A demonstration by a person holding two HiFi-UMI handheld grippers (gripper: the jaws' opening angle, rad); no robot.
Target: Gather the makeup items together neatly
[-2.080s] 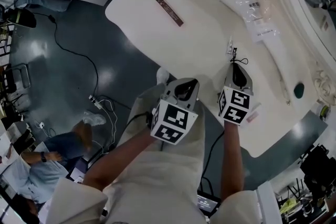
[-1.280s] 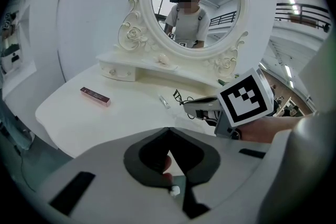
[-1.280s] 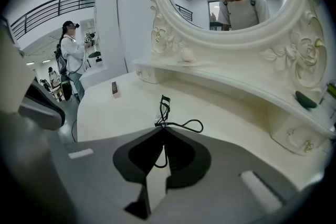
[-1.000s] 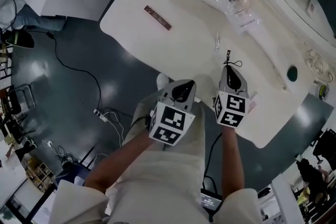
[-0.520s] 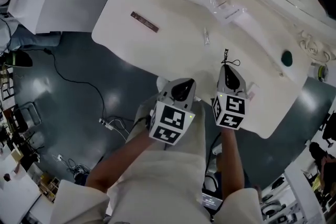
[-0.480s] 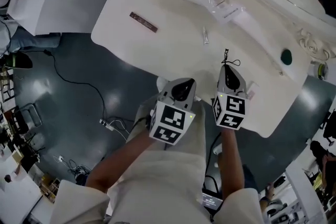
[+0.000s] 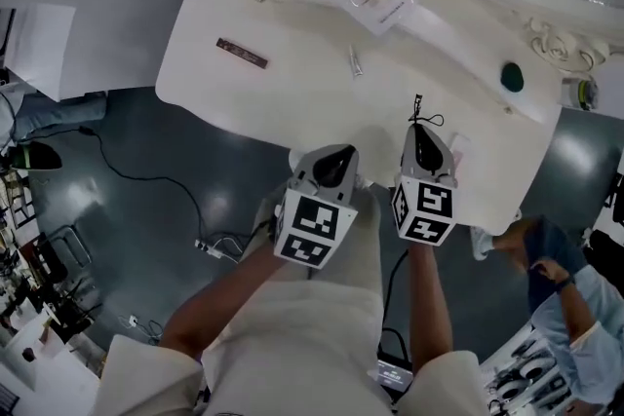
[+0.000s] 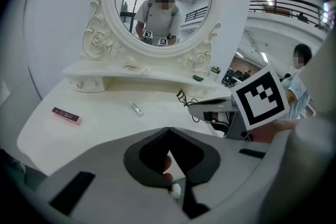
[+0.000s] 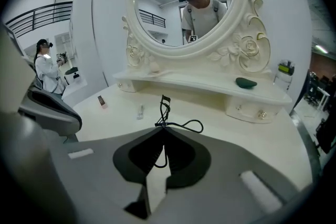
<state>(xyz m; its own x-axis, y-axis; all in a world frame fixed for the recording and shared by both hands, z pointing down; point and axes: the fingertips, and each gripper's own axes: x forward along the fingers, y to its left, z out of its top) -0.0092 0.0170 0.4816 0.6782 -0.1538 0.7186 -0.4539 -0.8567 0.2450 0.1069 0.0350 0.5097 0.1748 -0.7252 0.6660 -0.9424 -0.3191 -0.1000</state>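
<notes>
While right gripper pinches thin black metal eyelash curler, looped handles jutting past its tips, we see left gripper closed, seemingly empty; small tube, pink bar lie beyond on glossy white table.

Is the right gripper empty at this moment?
No, the right gripper is shut on the black eyelash curler, whose head sticks out past its jaws.

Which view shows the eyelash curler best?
The right gripper view: the eyelash curler is close and central, clamped in the right tool. The head view shows it tiny; the left gripper view shows it small, beside that tool.
</notes>
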